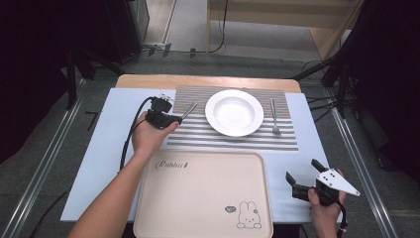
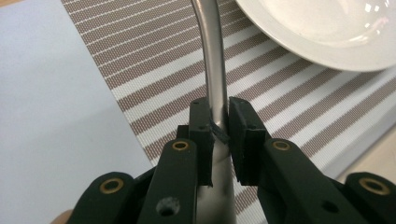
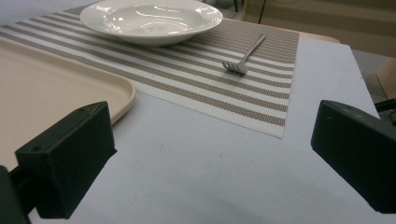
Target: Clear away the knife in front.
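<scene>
While the left gripper (image 1: 174, 119) sits at the left edge of the striped placemat (image 1: 198, 133), its jaws are closed on the handle of a metal utensil (image 1: 188, 110); in the left gripper view the handle (image 2: 214, 70) runs up between the two black pads (image 2: 201, 135) and curves away toward the plate, and its working end is hidden; whether it is a spoon or a knife cannot be told. The left hand (image 1: 148, 136) wraps the gripper body, with the cable (image 1: 130, 139) trailing back along the forearm.

The white plate (image 1: 234, 112) rests on the middle of the placemat; the fork (image 1: 274, 116) lies just to its right, on the mat, apart from the plate rim, tines toward the person; in the right gripper view the fork (image 3: 243, 57) lies flat with its handle pointing away.

The right gripper (image 1: 303, 174) is held over the pale blue table cover (image 1: 106, 148) near the right front corner, right of the beige tray (image 1: 203, 198); its jaws stand wide apart and hold nothing; the grey three-cornered plate (image 1: 339, 182) sits on top.

The tray lies at the front centre, below the placemat, bearing a rabbit drawing (image 1: 247, 216) and the word "Rabbit" (image 1: 172, 165).
</scene>
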`<state>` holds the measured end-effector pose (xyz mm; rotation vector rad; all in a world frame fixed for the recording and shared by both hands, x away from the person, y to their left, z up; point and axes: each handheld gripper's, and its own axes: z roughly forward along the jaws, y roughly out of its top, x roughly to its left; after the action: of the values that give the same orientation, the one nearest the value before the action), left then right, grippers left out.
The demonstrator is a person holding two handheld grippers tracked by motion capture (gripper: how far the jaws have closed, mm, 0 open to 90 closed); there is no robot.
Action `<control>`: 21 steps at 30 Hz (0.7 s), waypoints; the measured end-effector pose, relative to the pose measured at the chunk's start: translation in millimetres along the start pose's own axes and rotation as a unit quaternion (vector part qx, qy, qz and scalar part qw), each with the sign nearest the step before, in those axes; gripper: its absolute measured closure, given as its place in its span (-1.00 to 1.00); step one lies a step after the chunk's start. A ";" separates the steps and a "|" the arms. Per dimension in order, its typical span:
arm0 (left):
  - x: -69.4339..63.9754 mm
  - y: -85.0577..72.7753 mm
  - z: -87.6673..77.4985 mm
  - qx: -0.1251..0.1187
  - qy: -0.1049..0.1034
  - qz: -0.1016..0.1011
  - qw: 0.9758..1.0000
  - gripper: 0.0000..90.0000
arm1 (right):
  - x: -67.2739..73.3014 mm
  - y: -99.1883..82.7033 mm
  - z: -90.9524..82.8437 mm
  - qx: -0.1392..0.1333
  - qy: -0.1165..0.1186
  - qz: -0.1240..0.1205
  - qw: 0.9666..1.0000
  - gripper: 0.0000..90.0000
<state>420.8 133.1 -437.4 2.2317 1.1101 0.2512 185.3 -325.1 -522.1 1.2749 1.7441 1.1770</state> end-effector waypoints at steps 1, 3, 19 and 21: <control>-0.7 -1.5 -1.6 -0.002 0.000 0.002 1.000 0.78 | 0.1 0.0 0.0 0.000 0.000 0.000 1.000 -1.00; -2.2 -4.5 -4.8 -0.006 -0.001 0.000 1.000 0.78 | 0.1 0.0 0.0 0.000 0.000 0.000 1.000 -1.00; -13.3 -35.7 -37.1 -0.030 -0.014 0.008 0.999 0.78 | 0.3 0.0 -0.3 -0.001 -0.001 0.000 1.000 -1.00; -16.0 -40.1 -39.6 -0.030 -0.013 0.011 0.999 0.78 | 0.3 -0.1 -0.5 -0.001 -0.001 0.000 1.000 -1.00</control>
<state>367.8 156.6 -429.0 2.1887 1.0501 0.2610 184.7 -325.0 -522.0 1.2743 1.7414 1.1767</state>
